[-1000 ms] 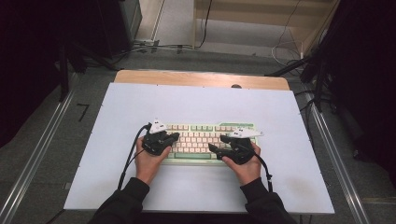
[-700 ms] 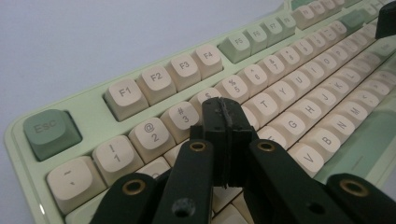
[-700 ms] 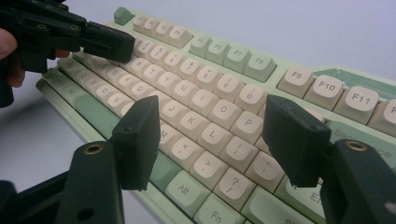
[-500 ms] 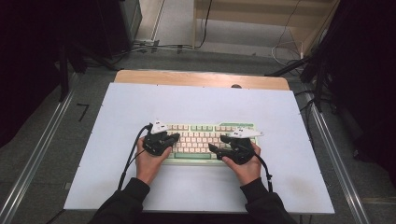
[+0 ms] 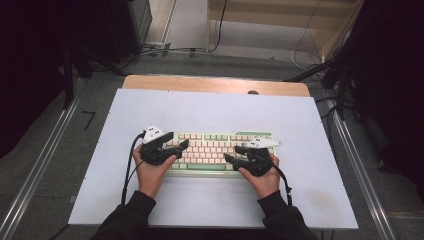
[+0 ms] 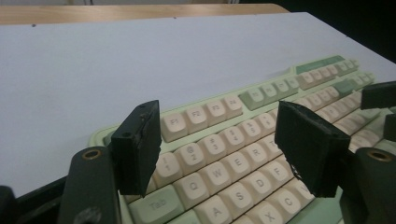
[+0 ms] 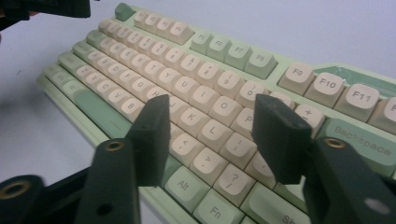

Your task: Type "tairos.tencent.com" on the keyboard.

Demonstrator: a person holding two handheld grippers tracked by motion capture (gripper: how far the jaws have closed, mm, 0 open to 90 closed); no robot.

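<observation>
A pale green keyboard [image 5: 220, 149] with cream keys lies on the white table top, near the person's side. My left gripper [image 5: 181, 148] hovers over its left end. Its jaws have just been opening and stand wide above the number and Q-W-E keys [image 6: 219, 154], with nothing gripped between them. My right gripper [image 5: 231, 153] hangs over the right half, pointing left. Its jaws have just been closing a little and are still apart over the K, L and O keys [image 7: 210, 130], pressing on nothing. The right gripper's jaw tip [image 6: 380, 95] appears far off in the left gripper view.
The white table top [image 5: 215, 107] has a wooden strip [image 5: 215, 84] along its far edge. Metal rails [image 5: 40, 165] run along both sides of the table. Cables [image 5: 165, 50] lie on the floor beyond. The left gripper's cable [image 5: 129, 165] trails back beside the wrist.
The left gripper's jaws have gone from shut to wide apart, and that hand has shifted slightly. The right gripper's jaws have narrowed a little; that hand stays where it was.
</observation>
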